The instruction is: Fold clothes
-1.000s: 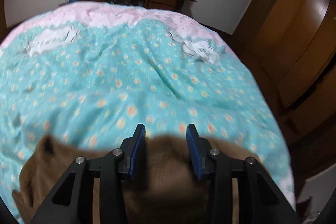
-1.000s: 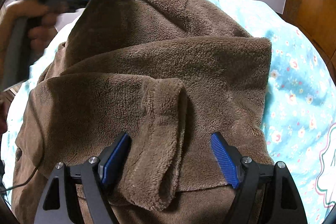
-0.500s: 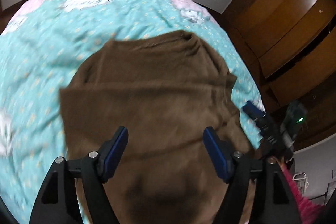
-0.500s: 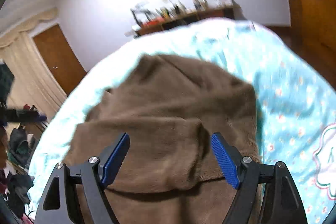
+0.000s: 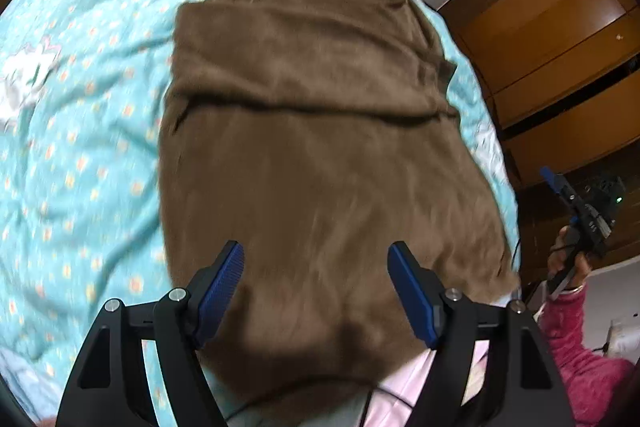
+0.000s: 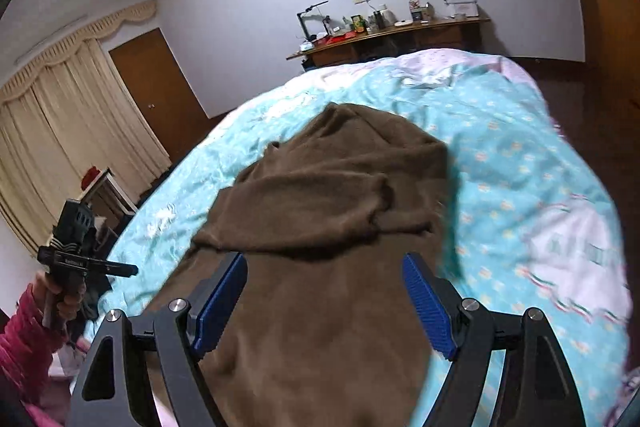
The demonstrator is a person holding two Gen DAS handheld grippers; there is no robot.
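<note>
A brown fleece garment [image 5: 320, 131] lies spread on the bed, its far part folded over in a band across the middle. My left gripper [image 5: 316, 291] hovers above its near end, open, nothing between the blue pads. In the right wrist view the same garment [image 6: 332, 211] shows a folded flap on top. My right gripper [image 6: 324, 299] is also open and held above the cloth. Each gripper appears in the other's view: the right one [image 5: 576, 211] at the bed's right side, the left one [image 6: 76, 251] at the left, both held by hands in pink sleeves.
The turquoise flowered duvet [image 5: 80, 147] covers the bed, with pink edging at the far end. A wooden wardrobe [image 5: 560, 39] stands to the right. A cluttered wooden desk [image 6: 384, 35] stands beyond the bed, with a door [image 6: 160, 87] and curtains [image 6: 48, 131] at the left.
Both grippers have lifted up and back from the garment. The right one had a fleece fold between its fingers a second ago; now it is clear. The left gripper's jaws have widened.
</note>
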